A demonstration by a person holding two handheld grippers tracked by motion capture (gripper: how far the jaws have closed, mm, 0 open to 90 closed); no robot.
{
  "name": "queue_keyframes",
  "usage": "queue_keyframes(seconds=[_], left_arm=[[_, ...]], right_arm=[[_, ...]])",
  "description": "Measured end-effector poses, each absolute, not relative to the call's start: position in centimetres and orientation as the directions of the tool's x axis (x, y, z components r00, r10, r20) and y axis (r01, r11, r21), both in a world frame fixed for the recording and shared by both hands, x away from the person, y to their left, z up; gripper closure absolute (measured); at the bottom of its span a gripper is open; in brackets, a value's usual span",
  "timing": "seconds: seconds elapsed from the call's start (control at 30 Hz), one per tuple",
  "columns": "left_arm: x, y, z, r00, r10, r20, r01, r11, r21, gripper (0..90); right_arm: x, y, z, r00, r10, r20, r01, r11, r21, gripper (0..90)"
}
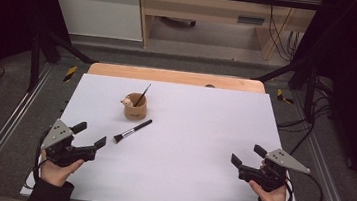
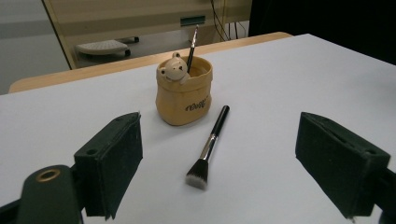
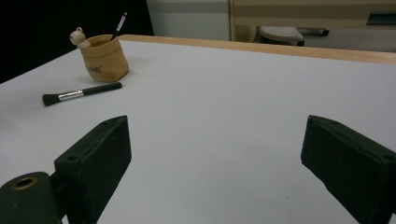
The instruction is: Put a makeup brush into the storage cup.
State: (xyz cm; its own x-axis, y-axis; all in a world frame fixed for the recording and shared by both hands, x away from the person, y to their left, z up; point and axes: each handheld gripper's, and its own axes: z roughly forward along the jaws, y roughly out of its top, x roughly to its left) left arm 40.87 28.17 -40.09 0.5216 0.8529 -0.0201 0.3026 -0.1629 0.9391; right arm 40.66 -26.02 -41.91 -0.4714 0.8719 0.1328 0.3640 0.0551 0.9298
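Tan pouch-shaped cup (image 1: 135, 109): upright on white table (image 1: 196, 147), far-left area; bear figure at rim, thin brush (image 1: 142, 94) standing inside.
Makeup brush (image 1: 132, 130): flat on table just in front of cup, bristles toward L gripper, not held.
L gripper (image 1: 93, 136): jaws released, wide apart, nothing between; near brush bristles, apart from them.
R gripper (image 1: 247, 156): jaws released, empty; well apart from brush.

Black claws (image 1: 91, 136), grey triangular plates, dark sleeves (image 1: 50, 193)
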Motion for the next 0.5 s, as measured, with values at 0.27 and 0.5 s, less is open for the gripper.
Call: queue_keyframes(seconds=[0.27,0.5], left_arm=[[41.1,28.5,-40.9,0.521,0.853,-0.031,0.325,-0.164,0.931,13.6],[41.6,28.7,-41.4,0.513,0.858,-0.031,0.345,-0.173,0.922,13.5]], right_arm=[[40.7,-26.0,-41.9,-0.471,0.872,0.134,0.366,0.055,0.929,8.8],[40.7,-26.0,-41.9,-0.472,0.871,0.133,0.364,0.055,0.93,8.9]])
